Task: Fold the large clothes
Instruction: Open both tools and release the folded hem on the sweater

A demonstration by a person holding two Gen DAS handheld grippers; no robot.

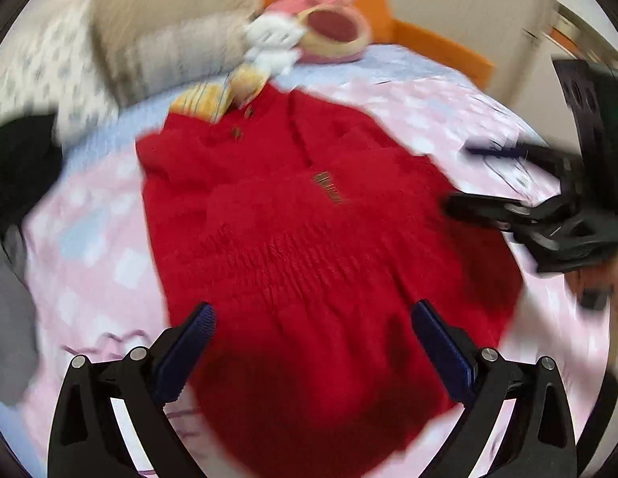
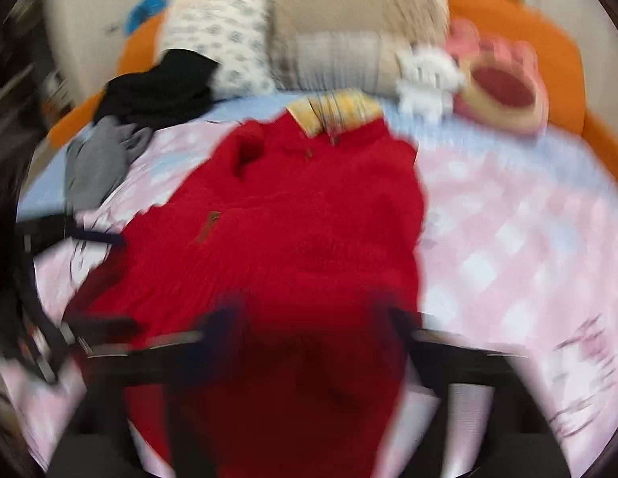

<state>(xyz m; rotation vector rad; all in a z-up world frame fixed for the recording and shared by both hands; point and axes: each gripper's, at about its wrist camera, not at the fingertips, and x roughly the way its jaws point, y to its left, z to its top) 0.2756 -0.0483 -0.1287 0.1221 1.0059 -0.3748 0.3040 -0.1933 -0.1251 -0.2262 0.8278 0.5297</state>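
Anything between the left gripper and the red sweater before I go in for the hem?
Nothing visible. The left gripper is open directly over the near hem of the red sweater, with no other item between them. The black and grey clothes lie off to the side.

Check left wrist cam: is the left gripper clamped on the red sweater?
No, the left gripper has its fingers spread wide apart above the red sweater, with no fabric pinched.

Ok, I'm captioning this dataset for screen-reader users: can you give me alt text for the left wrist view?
A red knitted sweater lies spread on a pink checked bedspread, with the open left gripper hovering over its near edge. The right gripper, also open, reaches in from the right; pillows and a white plush toy sit behind.
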